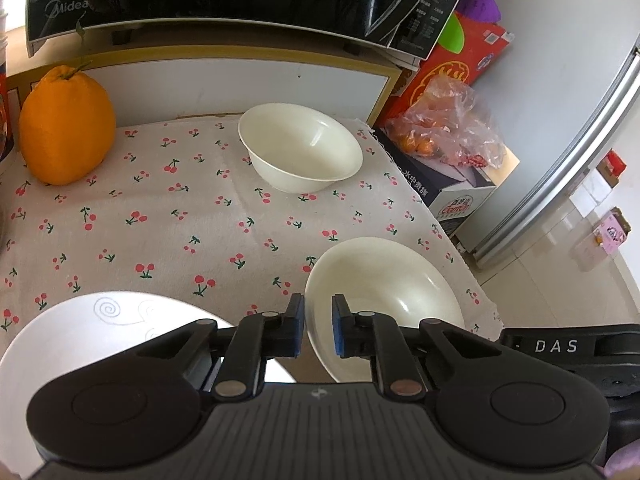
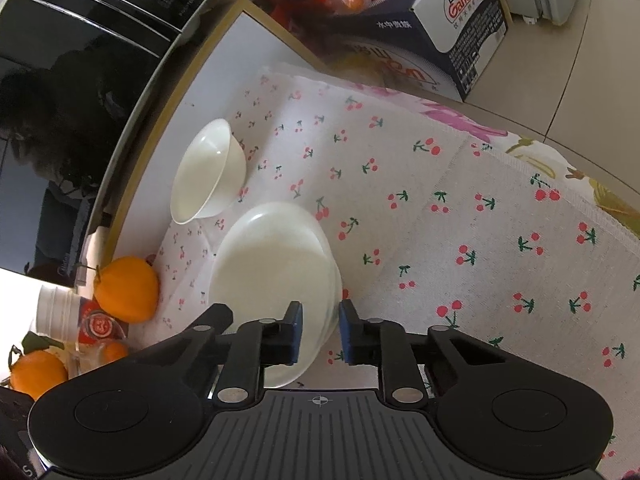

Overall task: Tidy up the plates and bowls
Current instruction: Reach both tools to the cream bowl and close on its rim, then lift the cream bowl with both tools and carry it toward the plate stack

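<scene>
My left gripper has its jaws closed on the near rim of a cream bowl, the blue pads pressing either side of the edge. A second, deeper bowl sits well apart, farther back on the cherry-print cloth covering the surface. A white plate lies at lower left, an orange fruit at far left

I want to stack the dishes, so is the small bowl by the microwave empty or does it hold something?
Empty. The small bowl stands upright on the cherry-print cloth, and its bare white inside shows down to the bottom.
</scene>
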### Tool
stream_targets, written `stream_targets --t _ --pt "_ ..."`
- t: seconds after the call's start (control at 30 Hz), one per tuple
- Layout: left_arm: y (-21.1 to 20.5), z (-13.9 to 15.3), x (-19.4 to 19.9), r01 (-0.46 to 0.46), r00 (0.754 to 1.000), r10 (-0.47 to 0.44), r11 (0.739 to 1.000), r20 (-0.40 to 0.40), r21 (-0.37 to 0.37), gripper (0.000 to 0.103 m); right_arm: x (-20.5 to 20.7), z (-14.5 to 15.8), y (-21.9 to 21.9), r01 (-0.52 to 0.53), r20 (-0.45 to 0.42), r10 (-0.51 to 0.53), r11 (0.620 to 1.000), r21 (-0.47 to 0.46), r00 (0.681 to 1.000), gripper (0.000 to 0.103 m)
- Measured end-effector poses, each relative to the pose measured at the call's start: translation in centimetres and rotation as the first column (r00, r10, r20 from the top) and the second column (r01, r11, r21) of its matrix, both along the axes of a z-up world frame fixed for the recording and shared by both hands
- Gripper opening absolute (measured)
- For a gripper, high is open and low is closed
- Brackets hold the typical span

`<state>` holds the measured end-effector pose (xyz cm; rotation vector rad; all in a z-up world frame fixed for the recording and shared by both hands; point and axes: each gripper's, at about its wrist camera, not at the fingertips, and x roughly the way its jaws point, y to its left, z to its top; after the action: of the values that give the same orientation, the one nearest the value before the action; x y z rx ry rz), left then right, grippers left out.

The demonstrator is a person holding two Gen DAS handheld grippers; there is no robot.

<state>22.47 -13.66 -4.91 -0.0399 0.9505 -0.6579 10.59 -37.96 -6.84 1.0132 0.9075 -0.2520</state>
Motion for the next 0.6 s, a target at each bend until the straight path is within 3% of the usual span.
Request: stream_targets --t 0.6 --pt "1.2 2.2 -1.1 -0.027 1.000 0.026 0.996 -0.008 -0.089 0.012 -1.0 2.5 -0.3 0.000 0.045 0.000 1.000 -0.011 0.999 0.018"
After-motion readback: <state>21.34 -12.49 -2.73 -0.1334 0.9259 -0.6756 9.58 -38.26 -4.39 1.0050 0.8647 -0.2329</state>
